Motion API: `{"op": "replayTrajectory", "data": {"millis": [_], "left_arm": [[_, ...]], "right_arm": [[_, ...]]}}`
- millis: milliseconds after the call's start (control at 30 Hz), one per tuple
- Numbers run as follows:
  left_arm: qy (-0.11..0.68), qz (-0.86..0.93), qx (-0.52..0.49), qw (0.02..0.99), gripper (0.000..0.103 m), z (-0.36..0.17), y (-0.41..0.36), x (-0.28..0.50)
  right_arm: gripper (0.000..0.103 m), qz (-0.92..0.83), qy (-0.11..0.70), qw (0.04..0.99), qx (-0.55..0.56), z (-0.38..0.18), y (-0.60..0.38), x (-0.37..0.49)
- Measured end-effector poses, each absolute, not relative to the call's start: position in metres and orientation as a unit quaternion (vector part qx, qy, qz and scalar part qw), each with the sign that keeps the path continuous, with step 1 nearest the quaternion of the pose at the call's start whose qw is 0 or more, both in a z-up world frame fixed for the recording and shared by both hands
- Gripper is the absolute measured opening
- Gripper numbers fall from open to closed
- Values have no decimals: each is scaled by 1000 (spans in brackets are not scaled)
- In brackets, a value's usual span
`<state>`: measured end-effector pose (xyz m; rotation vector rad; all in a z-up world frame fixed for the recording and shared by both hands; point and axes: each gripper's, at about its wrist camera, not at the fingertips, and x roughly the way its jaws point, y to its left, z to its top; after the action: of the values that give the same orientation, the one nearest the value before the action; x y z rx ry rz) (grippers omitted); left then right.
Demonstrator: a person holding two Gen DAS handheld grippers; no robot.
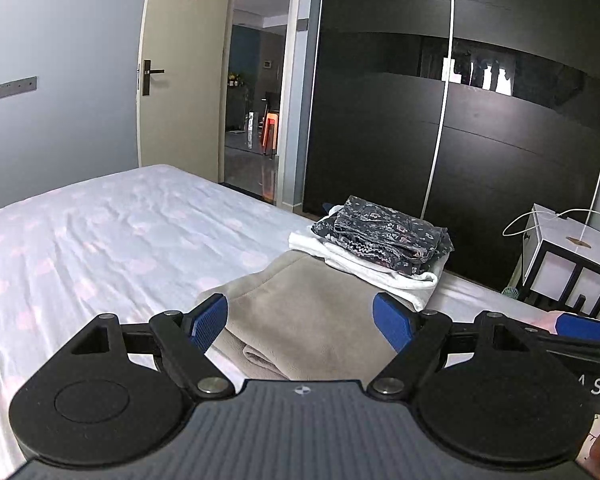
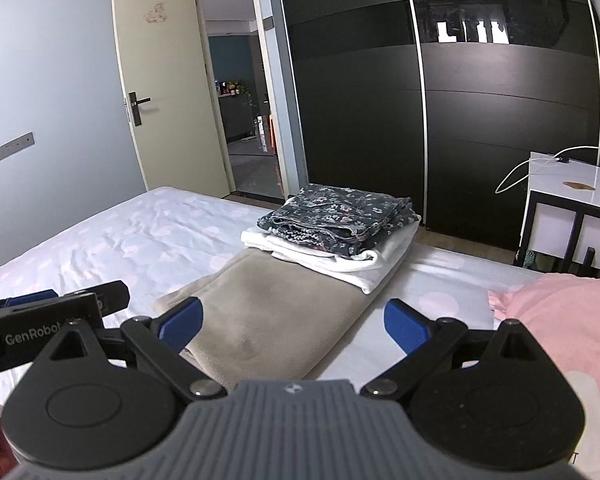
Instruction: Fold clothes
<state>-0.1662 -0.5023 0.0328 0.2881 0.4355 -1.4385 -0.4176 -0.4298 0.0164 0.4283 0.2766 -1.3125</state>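
A folded beige garment (image 1: 300, 320) lies on the bed, also in the right wrist view (image 2: 268, 312). Behind it a folded white garment (image 1: 364, 268) carries a folded dark floral garment (image 1: 384, 232); both show in the right wrist view, white (image 2: 368, 268) and floral (image 2: 340, 216). My left gripper (image 1: 300, 320) is open and empty, its blue fingers either side of the beige garment's near end. My right gripper (image 2: 292, 320) is open and empty above the same garment. The left gripper (image 2: 44, 308) shows at the left of the right wrist view.
The bed (image 1: 100, 240) has a pale sheet with pink spots. A pink cloth (image 2: 560, 320) lies at the right. A white side table (image 2: 572, 208) with a cable stands beyond the bed. A black wardrobe (image 2: 460, 100) and an open door (image 2: 160, 80) are behind.
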Motion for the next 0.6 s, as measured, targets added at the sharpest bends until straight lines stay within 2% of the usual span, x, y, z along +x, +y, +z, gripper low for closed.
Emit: {"op": "replayTrajectory", "data": {"millis": [600], "left_arm": [[205,-647,135,722,80,34,-503,-163]], "right_arm": [[98,-598,122,767,198,13,-431,-416]]}}
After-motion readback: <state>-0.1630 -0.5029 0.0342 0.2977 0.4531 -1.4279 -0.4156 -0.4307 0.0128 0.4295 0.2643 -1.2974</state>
